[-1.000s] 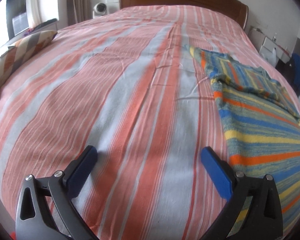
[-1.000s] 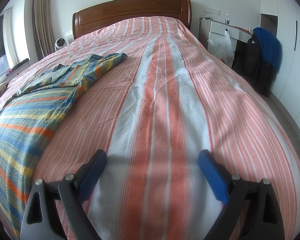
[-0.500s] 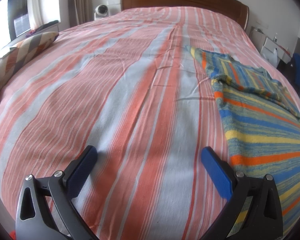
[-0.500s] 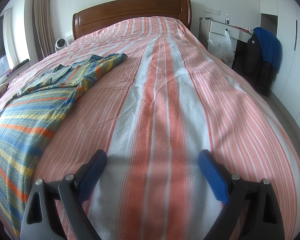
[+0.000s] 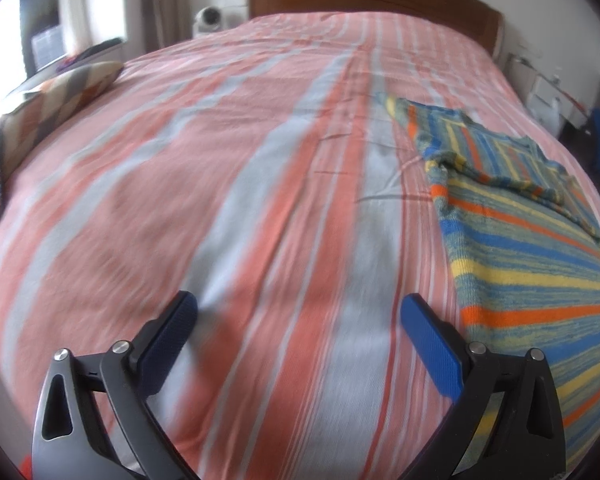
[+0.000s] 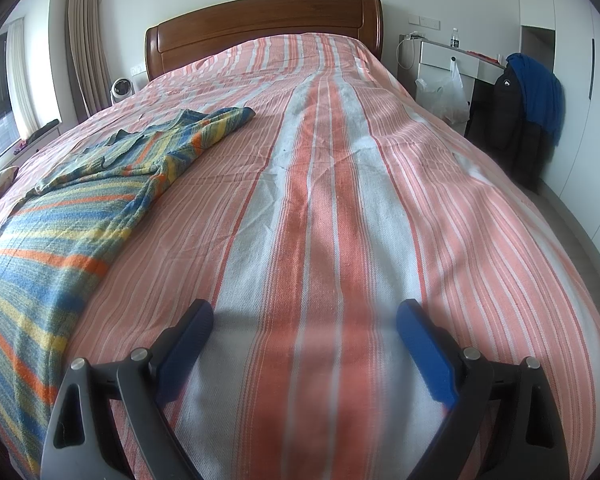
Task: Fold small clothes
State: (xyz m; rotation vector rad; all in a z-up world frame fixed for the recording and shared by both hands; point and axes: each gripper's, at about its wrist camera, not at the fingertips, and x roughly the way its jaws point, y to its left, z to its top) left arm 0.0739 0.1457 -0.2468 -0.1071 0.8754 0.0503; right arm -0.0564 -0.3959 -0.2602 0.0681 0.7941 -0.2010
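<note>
Striped bedspread (image 6: 320,208), striped garment (image 6: 60,232) near left edge

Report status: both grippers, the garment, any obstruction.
Left gripper open, empty; right gripper open, empty. Blue, yellow and orange striped knit top flat on pink striped bedspread, untouched, one sleeve folded in. Nothing in the way.

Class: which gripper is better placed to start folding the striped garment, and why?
Marginally the left gripper: the striped garment lies right beside its open fingers; the right gripper, also open, sits slightly farther away.
</note>
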